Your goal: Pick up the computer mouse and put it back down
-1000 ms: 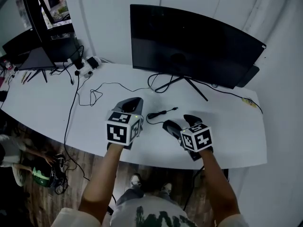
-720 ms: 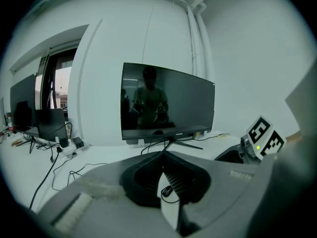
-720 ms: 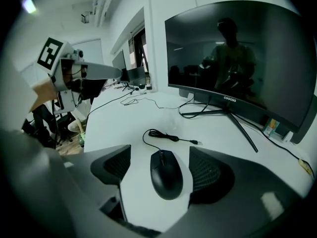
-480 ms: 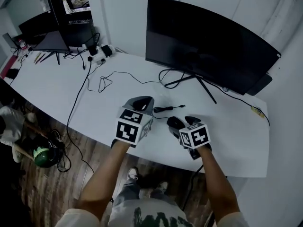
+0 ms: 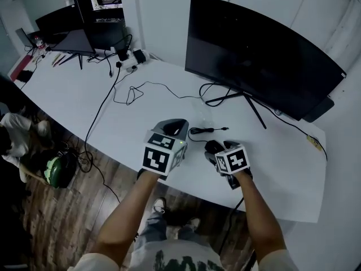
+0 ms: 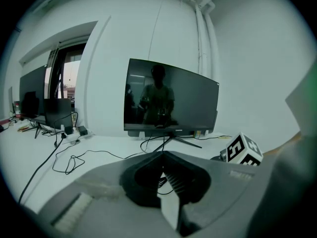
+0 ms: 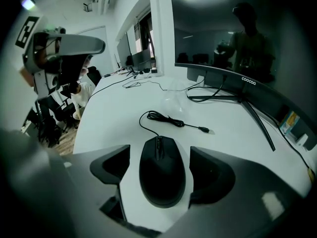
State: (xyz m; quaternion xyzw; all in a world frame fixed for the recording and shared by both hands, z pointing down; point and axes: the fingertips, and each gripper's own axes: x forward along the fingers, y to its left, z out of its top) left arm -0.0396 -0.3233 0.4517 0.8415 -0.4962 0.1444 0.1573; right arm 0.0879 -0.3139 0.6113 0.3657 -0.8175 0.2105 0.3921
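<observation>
Right claw [image 7: 161,168] spread wide astride the black mouse [image 7: 161,180], which rests ungripped on the counter [image 7: 119,118]; lifting and replacing remain.

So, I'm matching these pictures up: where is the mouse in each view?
Head view: the mouse lies lower centre, near the front edge of the desk.
Left gripper view: cannot be made out; only a marker cube shows at the right.
Right gripper view: bottom centre, between the right gripper's open jaws, touching neither.
Shared landmark: the curved monitor, behind the mouse.
</observation>
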